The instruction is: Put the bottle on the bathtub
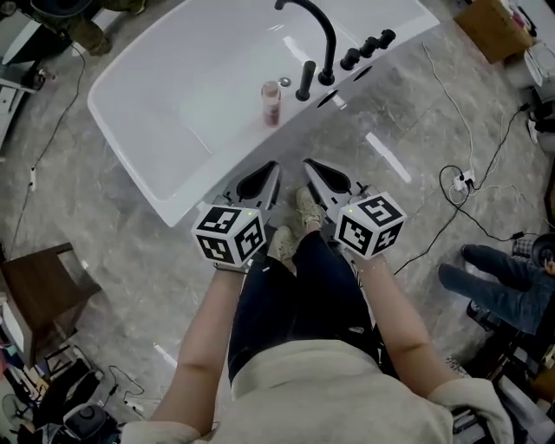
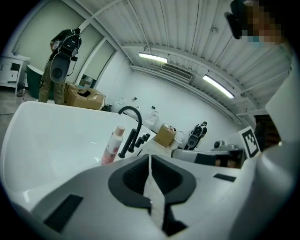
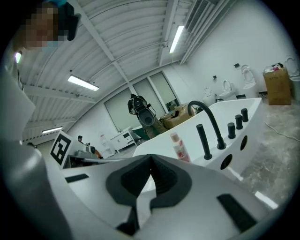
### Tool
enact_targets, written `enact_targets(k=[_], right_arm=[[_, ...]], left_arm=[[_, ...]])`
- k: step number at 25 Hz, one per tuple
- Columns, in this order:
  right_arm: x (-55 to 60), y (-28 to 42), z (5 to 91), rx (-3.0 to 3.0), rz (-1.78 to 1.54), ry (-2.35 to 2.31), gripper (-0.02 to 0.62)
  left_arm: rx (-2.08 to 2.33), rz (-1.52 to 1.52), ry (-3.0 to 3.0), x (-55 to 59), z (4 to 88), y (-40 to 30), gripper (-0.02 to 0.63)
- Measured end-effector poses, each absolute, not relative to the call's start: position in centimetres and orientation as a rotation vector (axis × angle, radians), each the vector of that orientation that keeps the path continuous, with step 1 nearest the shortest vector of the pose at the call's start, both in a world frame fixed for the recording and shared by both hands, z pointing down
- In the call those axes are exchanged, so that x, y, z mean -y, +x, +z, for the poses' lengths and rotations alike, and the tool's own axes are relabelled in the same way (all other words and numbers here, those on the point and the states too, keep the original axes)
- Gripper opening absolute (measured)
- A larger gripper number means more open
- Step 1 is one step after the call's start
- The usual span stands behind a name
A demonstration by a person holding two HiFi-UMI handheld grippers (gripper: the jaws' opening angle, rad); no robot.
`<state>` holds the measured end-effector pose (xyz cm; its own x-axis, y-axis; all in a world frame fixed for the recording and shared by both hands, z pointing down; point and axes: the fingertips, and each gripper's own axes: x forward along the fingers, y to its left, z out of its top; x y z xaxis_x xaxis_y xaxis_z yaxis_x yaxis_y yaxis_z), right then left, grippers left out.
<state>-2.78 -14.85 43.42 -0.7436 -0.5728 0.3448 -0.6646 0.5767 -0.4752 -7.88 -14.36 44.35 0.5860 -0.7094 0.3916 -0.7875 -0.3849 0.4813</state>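
Note:
A small pink bottle [image 1: 271, 102] with a pale cap stands upright on the near rim of the white bathtub [image 1: 165, 121], just left of the black faucet [image 1: 316, 35]. Both grippers hang over the floor in front of the tub, short of the bottle. My left gripper [image 1: 271, 168] is shut with nothing in it, and so is my right gripper [image 1: 309, 165]. In the left gripper view the bottle [image 2: 112, 145] shows beyond the left gripper [image 2: 150, 158]. The right gripper view has the bottle [image 3: 179, 146] past the right gripper [image 3: 151, 160], beside the faucet [image 3: 208, 119].
Black tap handles [image 1: 366, 48] line the tub rim right of the faucet. Cables and a plug [image 1: 464, 182] lie on the grey floor to the right. A cardboard box [image 1: 494, 26] sits at top right, a wooden stool [image 1: 39, 286] at left, another person's legs [image 1: 494, 282] at right.

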Motion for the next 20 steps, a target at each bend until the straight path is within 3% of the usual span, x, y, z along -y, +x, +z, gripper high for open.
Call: enact_targets(k=[7,20], right_arm=[[13.4,-3.4,39.6,2.682,0.782,1.014,-0.002],[9.6,-4.9,32.9,2.735,0.676,0.992,-0.002]], left_arm=[[1.249,0.169,2.239,12.6,38.7,-8.0,0.012],[1.260,0.233,2.141,9.0,36.3,-8.1,0.012]])
